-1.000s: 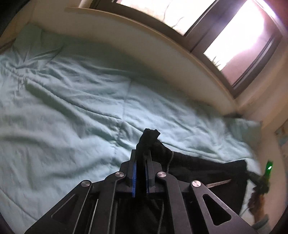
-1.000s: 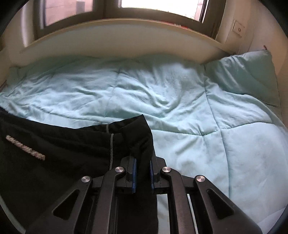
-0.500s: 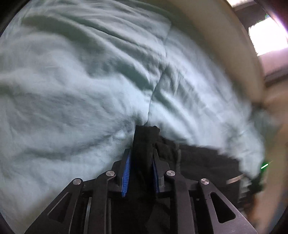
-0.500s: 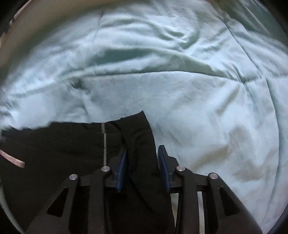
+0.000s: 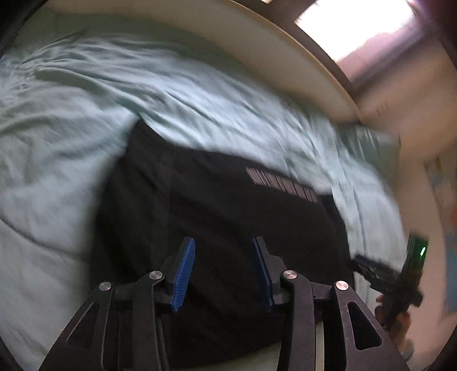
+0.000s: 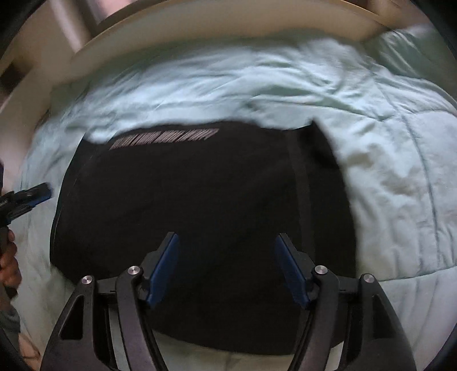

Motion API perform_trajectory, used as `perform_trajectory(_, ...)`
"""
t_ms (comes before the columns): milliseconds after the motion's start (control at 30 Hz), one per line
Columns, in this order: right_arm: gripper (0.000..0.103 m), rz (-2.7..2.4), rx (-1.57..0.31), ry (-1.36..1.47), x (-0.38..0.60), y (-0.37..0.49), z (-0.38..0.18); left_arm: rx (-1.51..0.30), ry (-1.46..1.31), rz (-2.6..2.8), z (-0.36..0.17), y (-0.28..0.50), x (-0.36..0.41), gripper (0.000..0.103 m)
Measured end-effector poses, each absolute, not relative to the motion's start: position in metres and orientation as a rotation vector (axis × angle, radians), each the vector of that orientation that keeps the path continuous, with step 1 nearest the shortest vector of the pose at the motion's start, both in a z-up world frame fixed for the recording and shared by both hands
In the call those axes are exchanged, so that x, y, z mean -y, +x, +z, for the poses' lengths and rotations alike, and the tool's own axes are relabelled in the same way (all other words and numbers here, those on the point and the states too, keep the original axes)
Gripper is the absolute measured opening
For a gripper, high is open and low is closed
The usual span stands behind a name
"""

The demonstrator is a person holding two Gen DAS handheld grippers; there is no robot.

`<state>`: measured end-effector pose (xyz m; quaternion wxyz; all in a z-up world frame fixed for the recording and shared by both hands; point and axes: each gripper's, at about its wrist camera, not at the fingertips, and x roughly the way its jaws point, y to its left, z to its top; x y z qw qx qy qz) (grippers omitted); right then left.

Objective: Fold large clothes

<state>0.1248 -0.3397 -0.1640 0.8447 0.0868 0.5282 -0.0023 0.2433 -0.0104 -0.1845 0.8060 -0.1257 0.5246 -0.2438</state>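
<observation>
A black garment [image 5: 228,205] with a pale printed stripe of lettering [image 5: 281,185] lies folded flat on the light green bed cover [image 5: 71,120]. It also shows in the right wrist view [image 6: 200,199]. My left gripper [image 5: 224,268] is open and empty above the garment's near edge. My right gripper [image 6: 227,265] is open and empty above the same garment. The right gripper shows at the right edge of the left wrist view [image 5: 382,274]. The left gripper shows at the left edge of the right wrist view [image 6: 25,199].
A cream bed frame [image 5: 257,48] curves along the far side under a window [image 5: 357,25]. A pillow [image 6: 414,48] lies at the far right. The bed cover [image 6: 400,171] is wrinkled around the garment.
Both grippers held the garment's corners, laid them down and opened. They have drawn back, and the garment now lies flat and folded on the bed.
</observation>
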Motion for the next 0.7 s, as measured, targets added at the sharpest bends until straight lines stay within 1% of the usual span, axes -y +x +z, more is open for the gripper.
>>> perform_trajectory(100,0.073,-0.017,-1.155,0.134,0.31,0.123,-0.189,-1.142,-0.109,-0.51,-0.211,0.214,0.057,0.044)
perform_trajectory(133,0.072,-0.032,-1.167,0.121,0.307,0.126,-0.197,-1.14,-0.072,-0.487,-0.221,0.21,0.064,0.048)
perform_trajectory(167,0.072,-0.048,-1.195,0.104,0.303,0.131,-0.212,-1.135,-0.046,-0.463,-0.234,0.21,0.069,0.049)
perform_trajectory(233,0.073,-0.046,-1.246,0.122,0.304,0.137,-0.234,-1.165,-0.037,-0.441,-0.256,0.217,0.07,0.049)
perform_trajectory(300,0.073,-0.042,-1.261,0.147,0.308,0.14,-0.243,-1.181,-0.064,-0.436,-0.268,0.224,0.063,0.049)
perform_trajectory(367,0.073,-0.037,-1.281,0.144,0.308,0.142,-0.243,-1.181,-0.013,-0.44,-0.265,0.225,0.066,0.049)
perform_trajectory(400,0.071,-0.025,-1.298,0.139,0.307,0.143,-0.236,-1.187,-0.005,-0.436,-0.259,0.224,0.066,0.049)
perform_trajectory(433,0.065,-0.007,-1.29,0.145,0.309,0.144,-0.224,-1.194,-0.005,-0.44,-0.253,0.223,0.066,0.049)
perform_trajectory(500,0.064,0.029,-1.22,0.149,0.312,0.15,-0.197,-1.181,-0.011,-0.477,-0.231,0.227,0.066,0.049)
perform_trajectory(533,0.064,0.018,-1.171,0.139,0.314,0.158,-0.182,-1.143,-0.024,-0.488,-0.217,0.235,0.066,0.049)
perform_trajectory(600,0.064,-0.004,-1.124,0.143,0.316,0.181,-0.169,-1.116,-0.066,-0.484,-0.201,0.254,0.068,0.049)
perform_trajectory(667,0.064,-0.024,-1.132,0.165,0.32,0.205,-0.177,-1.133,-0.111,-0.489,-0.201,0.275,0.074,0.049)
perform_trajectory(700,0.064,-0.061,-1.172,0.19,0.325,0.224,-0.193,-1.153,-0.124,-0.475,-0.209,0.287,0.076,0.049)
